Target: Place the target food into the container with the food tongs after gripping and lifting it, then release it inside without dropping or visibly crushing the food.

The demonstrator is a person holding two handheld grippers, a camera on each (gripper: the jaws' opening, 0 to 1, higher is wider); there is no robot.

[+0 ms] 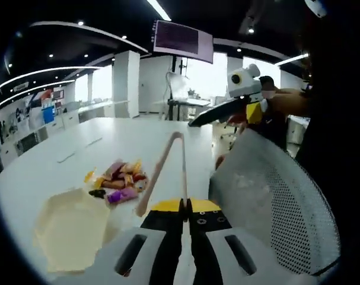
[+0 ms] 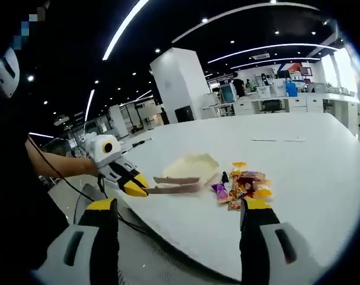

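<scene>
A broad white round-edged table (image 1: 61, 148) spreads across an open office. Beside it stands a grey mesh-backed chair (image 1: 286, 202). A dark wall-hung screen (image 1: 182, 38) hangs overhead, near a square white pillar (image 2: 180, 83) and long ceiling light strips (image 2: 123, 29).

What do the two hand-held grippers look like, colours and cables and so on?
Each hand-held gripper has a pale grey body, black jaws and yellow tips. The left hand-held gripper carries a white box at its back and trails a thin black cable along the person's arm. The right hand-held gripper shows dark slots in its grey shells.
</scene>
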